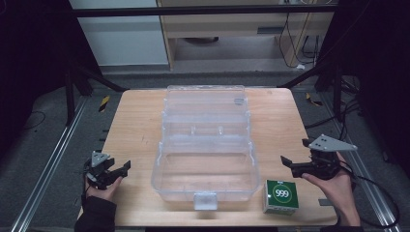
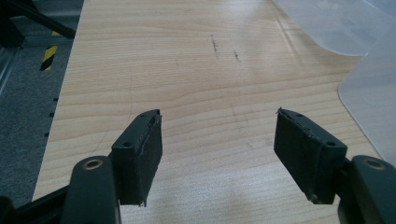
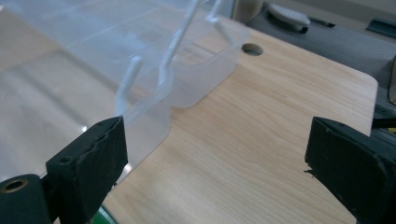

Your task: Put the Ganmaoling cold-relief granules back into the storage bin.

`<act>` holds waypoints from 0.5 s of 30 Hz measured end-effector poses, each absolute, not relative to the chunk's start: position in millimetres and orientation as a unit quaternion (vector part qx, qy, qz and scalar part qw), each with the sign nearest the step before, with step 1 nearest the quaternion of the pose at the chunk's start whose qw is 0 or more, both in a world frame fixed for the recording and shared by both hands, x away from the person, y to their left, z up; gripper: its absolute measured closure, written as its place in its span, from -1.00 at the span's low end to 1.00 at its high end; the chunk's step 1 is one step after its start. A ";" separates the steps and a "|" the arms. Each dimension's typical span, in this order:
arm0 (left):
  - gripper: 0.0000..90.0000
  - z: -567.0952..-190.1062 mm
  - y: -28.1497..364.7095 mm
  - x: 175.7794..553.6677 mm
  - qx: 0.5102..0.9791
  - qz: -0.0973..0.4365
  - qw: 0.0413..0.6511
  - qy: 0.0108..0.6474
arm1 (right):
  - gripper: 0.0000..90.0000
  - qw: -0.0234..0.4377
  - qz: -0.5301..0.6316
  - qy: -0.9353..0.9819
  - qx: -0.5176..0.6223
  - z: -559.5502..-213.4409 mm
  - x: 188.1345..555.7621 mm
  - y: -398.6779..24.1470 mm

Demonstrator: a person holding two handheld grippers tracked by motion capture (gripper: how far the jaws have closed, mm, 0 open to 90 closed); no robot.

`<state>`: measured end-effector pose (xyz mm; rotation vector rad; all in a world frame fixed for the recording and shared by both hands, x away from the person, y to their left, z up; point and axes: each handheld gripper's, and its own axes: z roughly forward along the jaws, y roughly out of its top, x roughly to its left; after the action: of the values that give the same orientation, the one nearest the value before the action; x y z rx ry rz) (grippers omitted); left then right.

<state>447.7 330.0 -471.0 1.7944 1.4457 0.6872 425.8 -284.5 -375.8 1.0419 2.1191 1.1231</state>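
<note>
A clear plastic box sits open at the centre of a wooden desk, its lid laid back. To the box's left, the left gripper rests with jaws apart and empty. To its right stand a green carton and the right gripper, jaws likewise apart.

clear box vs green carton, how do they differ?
The clear plastic box is see-through, the green carton opaque with 999 printed on top. The box is far larger. The box lies open, lid folded back; the carton is closed. Both rest on the wooden table, untouched by the grippers.
</note>
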 end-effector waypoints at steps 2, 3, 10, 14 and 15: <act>-0.30 -471.3 329.3 448.0 0.697 0.266 0.360 0.560 | -0.88 0.254 0.400 0.801 0.365 -373.1 424.8 -277.8; -0.30 -471.5 329.1 448.0 0.698 0.265 0.359 0.560 | -0.88 0.249 0.395 0.809 0.356 -372.1 424.3 -274.7; -0.31 -472.9 327.6 448.4 0.703 0.262 0.356 0.557 | -0.91 0.216 0.364 0.849 0.317 -370.7 423.7 -260.5; -0.32 -473.8 327.0 449.0 0.707 0.259 0.353 0.555 | -0.93 0.198 0.336 0.872 0.297 -372.5 422.5 -257.1; -0.32 -474.3 326.6 449.2 0.709 0.258 0.352 0.554 | -0.93 0.195 0.330 0.877 0.291 -372.8 422.0 -256.4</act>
<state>449.2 326.6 -474.3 1.8343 1.4336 0.6670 422.0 -256.4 -372.8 0.8158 2.4572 0.9253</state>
